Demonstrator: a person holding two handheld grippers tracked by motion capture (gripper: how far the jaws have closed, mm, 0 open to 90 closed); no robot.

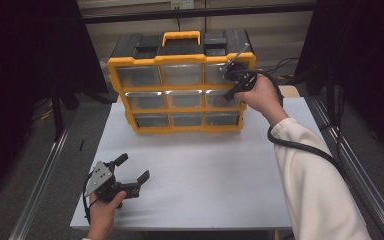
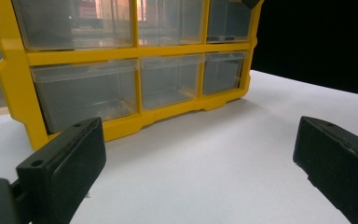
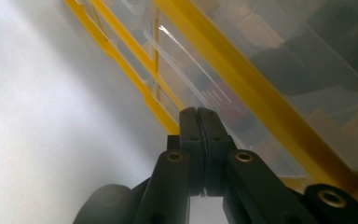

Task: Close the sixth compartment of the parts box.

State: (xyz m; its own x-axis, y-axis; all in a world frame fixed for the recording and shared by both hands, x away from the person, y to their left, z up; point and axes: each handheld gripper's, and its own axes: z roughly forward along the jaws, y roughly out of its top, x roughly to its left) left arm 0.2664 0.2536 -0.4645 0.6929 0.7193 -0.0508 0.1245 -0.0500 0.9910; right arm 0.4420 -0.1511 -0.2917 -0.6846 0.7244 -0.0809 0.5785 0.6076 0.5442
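Yellow drawer cabinet [image 1: 180,87] stands directly ahead of our right gripper [image 3: 199,114], whose jaws are pressed together, tips at the clear middle-row right drawer [image 1: 223,98]; contact we cannot confirm. Our left gripper [image 1: 132,170] rests low on the white table [image 1: 205,170], jaws spread apart, cabinet well beyond them.

Right arm wears a cream long sleeve [image 1: 314,175] with a ribbed cuff. Left tool [image 1: 130,169] is black, with a grey three-cornered plate [image 1: 98,176] on top and blocky matte pads. Right tool [image 3: 199,122] is black with brass-ringed screw holes; a thick black cable [image 1: 300,146] trails from it.
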